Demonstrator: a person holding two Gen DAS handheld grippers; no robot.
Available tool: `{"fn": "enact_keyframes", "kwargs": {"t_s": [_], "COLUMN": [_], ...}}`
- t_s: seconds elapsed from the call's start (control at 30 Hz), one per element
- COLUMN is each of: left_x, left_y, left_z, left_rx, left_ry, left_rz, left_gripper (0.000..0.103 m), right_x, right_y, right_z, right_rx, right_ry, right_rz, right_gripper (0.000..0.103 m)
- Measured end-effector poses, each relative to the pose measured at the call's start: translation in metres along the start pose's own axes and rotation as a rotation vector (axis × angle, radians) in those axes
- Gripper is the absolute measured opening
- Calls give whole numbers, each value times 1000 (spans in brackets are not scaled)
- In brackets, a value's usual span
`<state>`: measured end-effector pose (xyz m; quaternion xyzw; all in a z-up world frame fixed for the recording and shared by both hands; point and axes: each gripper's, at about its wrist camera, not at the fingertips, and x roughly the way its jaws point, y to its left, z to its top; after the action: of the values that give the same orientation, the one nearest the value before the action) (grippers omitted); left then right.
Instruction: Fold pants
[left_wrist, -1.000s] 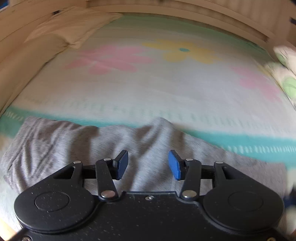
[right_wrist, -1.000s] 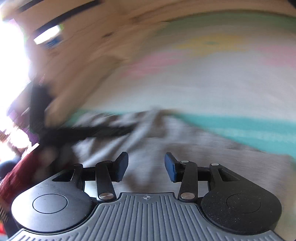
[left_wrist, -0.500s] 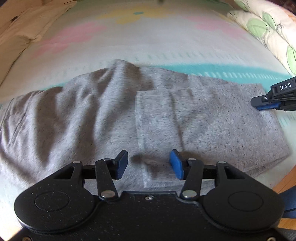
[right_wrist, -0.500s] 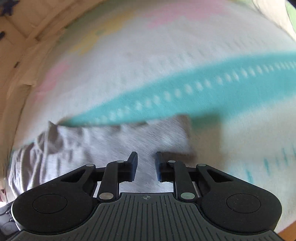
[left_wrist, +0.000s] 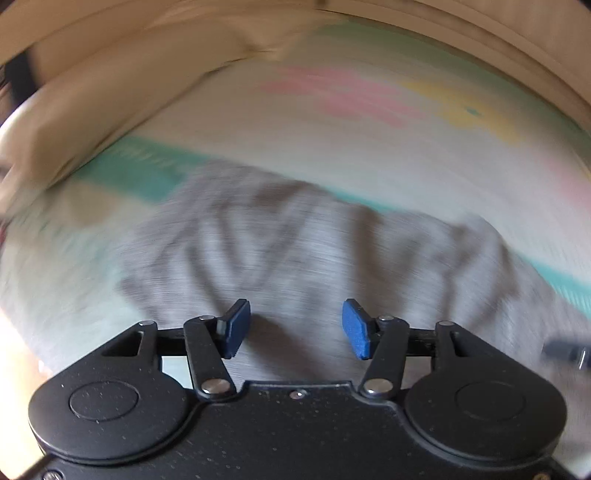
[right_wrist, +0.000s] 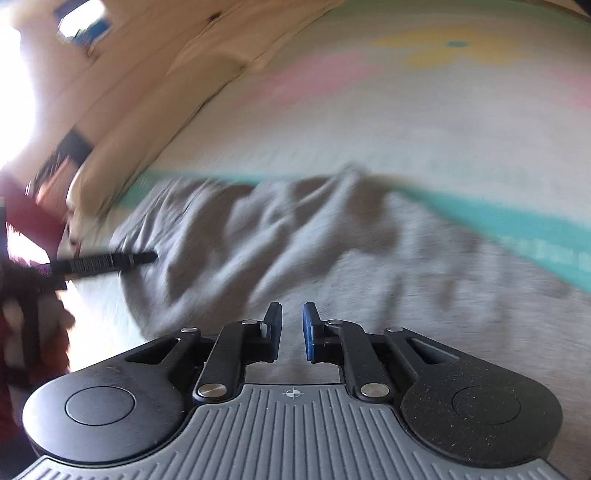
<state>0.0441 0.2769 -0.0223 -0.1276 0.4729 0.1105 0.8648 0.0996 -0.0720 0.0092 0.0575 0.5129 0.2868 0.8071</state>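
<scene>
Lying rumpled on the bed (left_wrist: 369, 155), the grey pants (left_wrist: 295, 251) sit under the left hand-held gripper (left_wrist: 296, 329), jaws spread, while the right hand-held gripper (right_wrist: 292, 330), having just been closing, shows a narrow empty gap.

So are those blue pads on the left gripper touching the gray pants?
Cannot tell. In the blurred left wrist view the left gripper stands open over the gray pants, nothing between its pads.

Nothing here can be read; the white printing on the black bar (right_wrist: 99, 263) at the left is blurred.
</scene>
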Motion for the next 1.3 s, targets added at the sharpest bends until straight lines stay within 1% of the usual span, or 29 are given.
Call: {"fn": "enact_keyframes", "kwargs": {"t_s": [0.07,0.13,0.17,0.2,0.27,0.33,0.4,0.43,0.47,0.5,0.53,0.7,0.73,0.77,0.8,0.83,0.87,0.9,0.97,1.07,1.23,1.3], "left_x": [1,2,4,6,11,19,28,32,36,38,38,49,51,50,46,44,41,35,26,17,20,19], "left_y": [22,42,49,56,68,76,81,81,82,81,80,72,72,73,74,74,74,74,74,74,74,75], "left_z": [6,9,8,8,6,3,-1,-3,-2,-1,0,13,14,14,15,16,16,16,16,17,18,18], "left_rx": [-69,-125,-147,-170,-214,-259,-298,-316,-329,-336,-339,-322,-333,-349,-359,-351,-348,-347,-330,-322,-310,-301], "left_ry": [7,16,15,17,33,70,115,128,132,128,121,56,43,25,11,13,15,3,-29,-55,-45,-48], "left_rz": [7,14,21,31,46,28,5,-3,-4,-7,-11,-3,-2,0,17,10,3,14,20,7,9,0], "left_gripper": [61,69,76,80,80,81,86,87,91,94,96,98,97,82,63,60,52,43,36,32,31,31], "right_x": [15,32,37,39,38,38,39,37,37,37,38,44,45,45,46,45,45,46,49,58,67,71], "right_y": [7,10,9,7,6,4,3,3,4,4,6,8,9,9,9,9,7,6,-1,-15,-39,-48], "right_z": [-2,-7,-9,-10,-10,-9,-8,-9,-10,-10,-11,-12,-11,-10,-8,-5,-1,3,13,29,52,55], "right_rx": [-29,-40,-38,-38,-33,-12,-3,-7,-9,-9,-11,-26,-29,-32,-32,-28,-21,-15,9,74,157,206], "right_ry": [50,114,135,127,132,135,135,137,136,136,135,134,136,140,142,138,127,118,100,67,-11,-21], "right_rz": [-17,-47,-51,-51,-45,-36,-33,-34,-33,-32,-32,-27,-26,-24,-19,-15,-18,-28,-54,-78,-161,-140], "right_gripper": [13,13,11,10,10,10,10,10,10,11,11,11,11,11,11,11,11,11,11,11,10,10]}}
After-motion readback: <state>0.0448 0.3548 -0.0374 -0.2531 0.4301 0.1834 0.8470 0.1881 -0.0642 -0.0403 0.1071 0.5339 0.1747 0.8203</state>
